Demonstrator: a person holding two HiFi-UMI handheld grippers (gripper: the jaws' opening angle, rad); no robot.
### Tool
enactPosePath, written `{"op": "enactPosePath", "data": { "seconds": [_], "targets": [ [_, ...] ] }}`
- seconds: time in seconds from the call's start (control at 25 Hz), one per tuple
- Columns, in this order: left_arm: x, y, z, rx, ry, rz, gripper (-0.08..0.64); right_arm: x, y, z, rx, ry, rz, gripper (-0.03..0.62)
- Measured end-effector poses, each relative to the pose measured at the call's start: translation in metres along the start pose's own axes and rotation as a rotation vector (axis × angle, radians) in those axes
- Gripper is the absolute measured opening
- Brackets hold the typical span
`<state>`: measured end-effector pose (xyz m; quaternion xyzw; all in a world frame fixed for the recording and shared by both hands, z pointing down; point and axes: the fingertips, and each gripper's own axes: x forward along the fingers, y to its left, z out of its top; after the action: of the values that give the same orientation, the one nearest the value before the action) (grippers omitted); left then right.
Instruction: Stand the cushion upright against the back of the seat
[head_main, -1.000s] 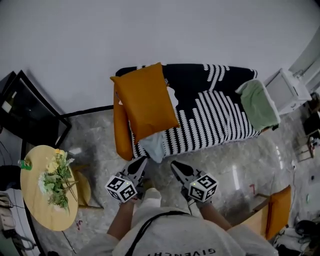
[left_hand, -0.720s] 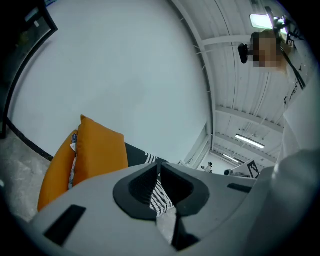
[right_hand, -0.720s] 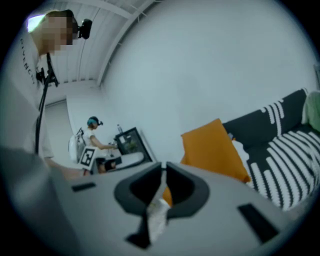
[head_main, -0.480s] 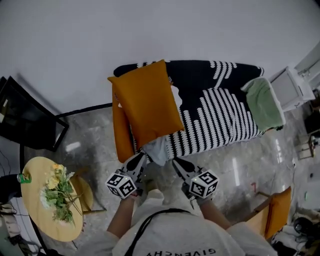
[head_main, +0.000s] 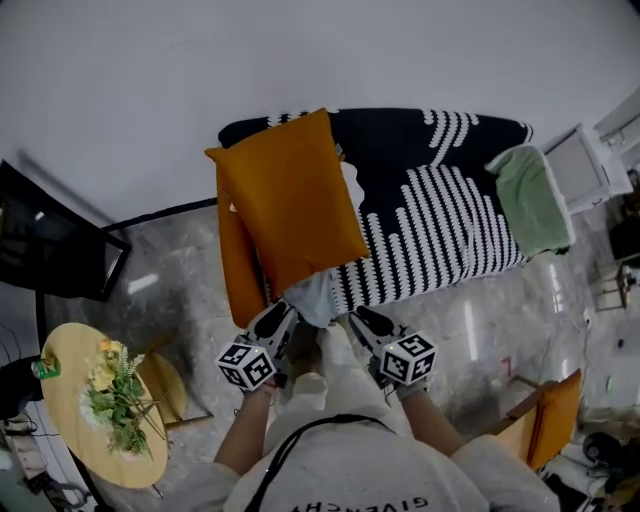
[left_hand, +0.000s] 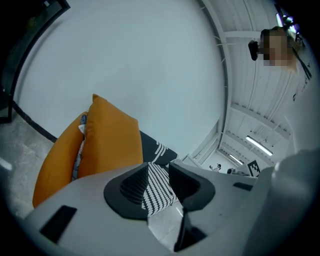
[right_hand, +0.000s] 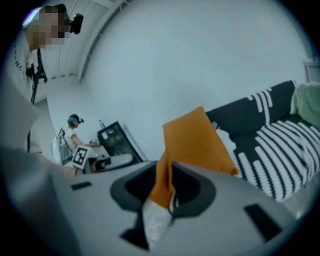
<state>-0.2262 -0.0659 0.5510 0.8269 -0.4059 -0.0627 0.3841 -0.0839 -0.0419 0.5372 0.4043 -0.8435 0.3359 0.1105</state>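
The orange cushion (head_main: 290, 200) lies tilted on the left end of the sofa (head_main: 440, 220), which wears a black-and-white striped cover. It rests by the orange armrest (head_main: 238, 265), and a pale cloth (head_main: 312, 297) pokes out under its near corner. My left gripper (head_main: 274, 320) hovers at the sofa's front edge; its jaws have just been opening and stand apart with nothing between them (left_hand: 159, 172). My right gripper (head_main: 360, 320) is beside it. Its jaws have also just been opening, to a narrow gap (right_hand: 167, 172), and the cushion (right_hand: 197, 142) shows through beyond them, not gripped.
A green cushion (head_main: 530, 200) sits on the sofa's right end, with a white cabinet (head_main: 590, 160) past it. A round wooden table with flowers (head_main: 95, 400) stands at lower left, and a black cabinet (head_main: 50, 250) by the wall. An orange seat (head_main: 545, 430) is at lower right.
Both grippers have moved forward to the sofa's front edge, close to the cushion's near corner. The sofa and cushion now sit nearer in the view.
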Motion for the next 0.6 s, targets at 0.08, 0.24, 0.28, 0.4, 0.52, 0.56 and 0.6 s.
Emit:
{"op": "enactPosePath", "data": {
  "seconds": [0.08, 0.24, 0.28, 0.4, 0.52, 0.56, 0.6],
  "targets": [
    [0.001, 0.016, -0.012, -0.044, 0.013, 0.038, 0.132, 0.008, -0.018, -0.008, 0.015, 0.032, -0.015, 0.111],
    [0.002, 0.049, -0.036, -0.104, 0.03, 0.113, 0.137, 0.027, -0.054, -0.02, 0.014, 0.08, -0.038, 0.148],
    [0.003, 0.057, -0.043, -0.113, 0.036, 0.131, 0.138, 0.032, -0.062, -0.023, 0.014, 0.09, -0.041, 0.155],
    [0.012, 0.08, -0.063, -0.161, 0.042, 0.184, 0.147, 0.047, -0.094, -0.032, 0.049, 0.11, -0.05, 0.174],
    [0.023, 0.1, -0.078, -0.194, 0.044, 0.238, 0.153, 0.059, -0.134, -0.046, 0.058, 0.15, -0.113, 0.191],
    [0.026, 0.107, -0.083, -0.195, 0.045, 0.255, 0.155, 0.063, -0.147, -0.053, 0.003, 0.182, -0.15, 0.199],
    [0.029, 0.113, -0.087, -0.199, 0.043, 0.27, 0.155, 0.067, -0.16, -0.06, -0.068, 0.217, -0.184, 0.21]
  ]
}}
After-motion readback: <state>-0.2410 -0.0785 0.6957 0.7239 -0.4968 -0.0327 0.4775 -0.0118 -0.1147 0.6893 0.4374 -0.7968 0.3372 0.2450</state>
